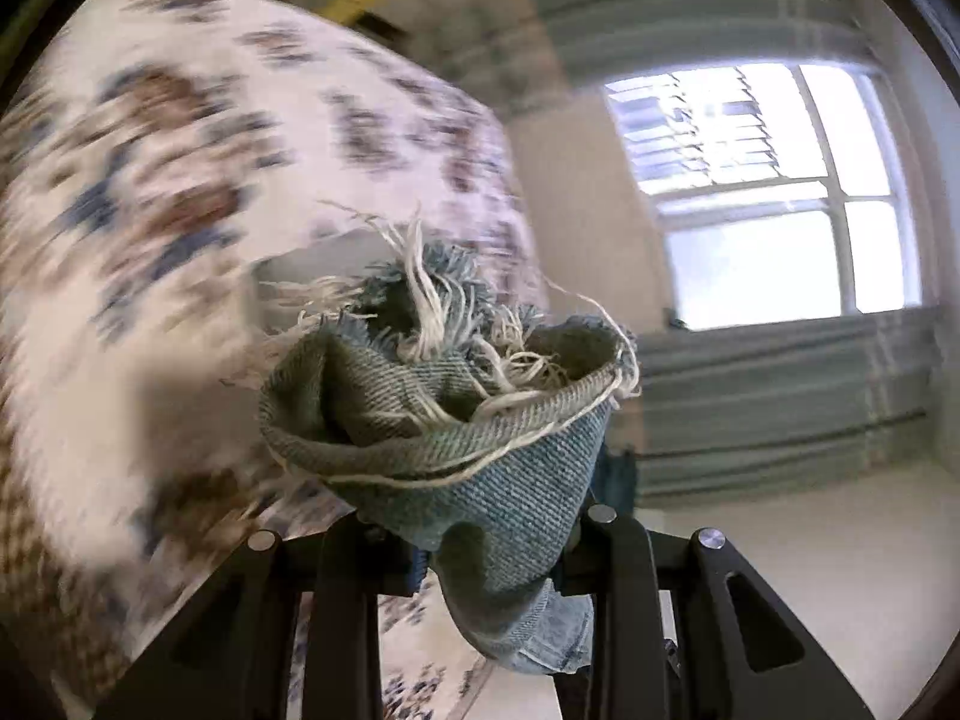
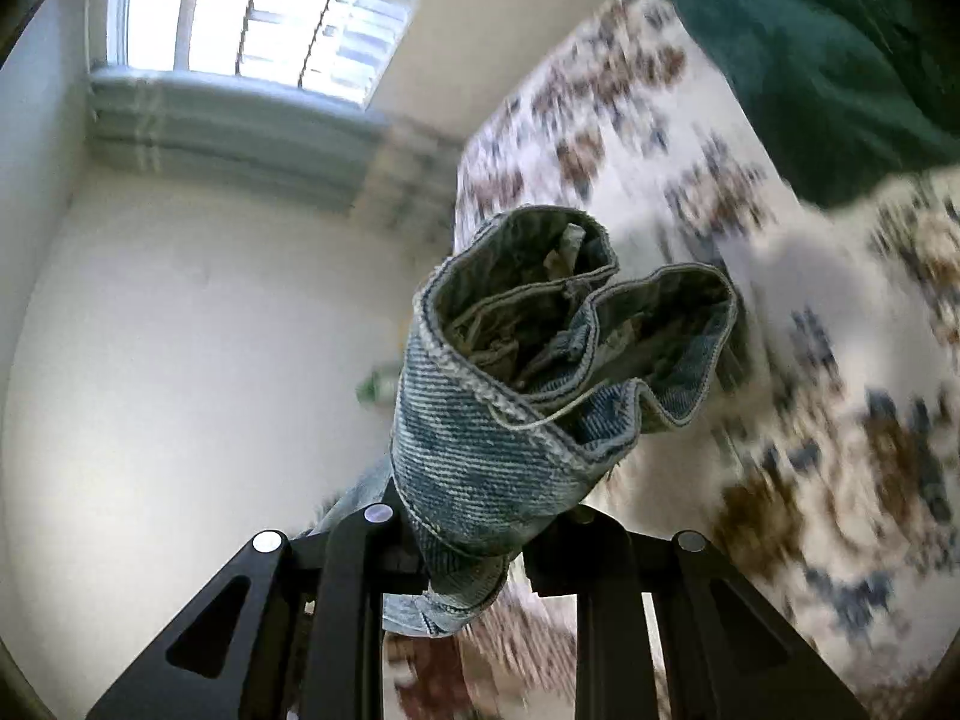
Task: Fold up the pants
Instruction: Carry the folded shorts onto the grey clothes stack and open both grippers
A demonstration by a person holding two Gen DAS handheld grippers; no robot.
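Observation:
The pants are light blue denim jeans. My left gripper (image 1: 480,534) is shut on a bunched, frayed leg hem of the jeans (image 1: 456,420), with white threads sticking out. My right gripper (image 2: 480,528) is shut on a bunched stitched band of the jeans (image 2: 540,372), folded into loops. Both bunches stand up past the fingertips and are held in the air. The rest of the jeans hangs out of view below the grippers.
A floral patterned cloth surface (image 1: 180,180) lies to the left in the left wrist view and to the right in the right wrist view (image 2: 780,300), blurred by motion. A window (image 1: 768,192) with grey curtains and a pale wall stand beyond. A dark green fabric (image 2: 828,48) fills the upper right.

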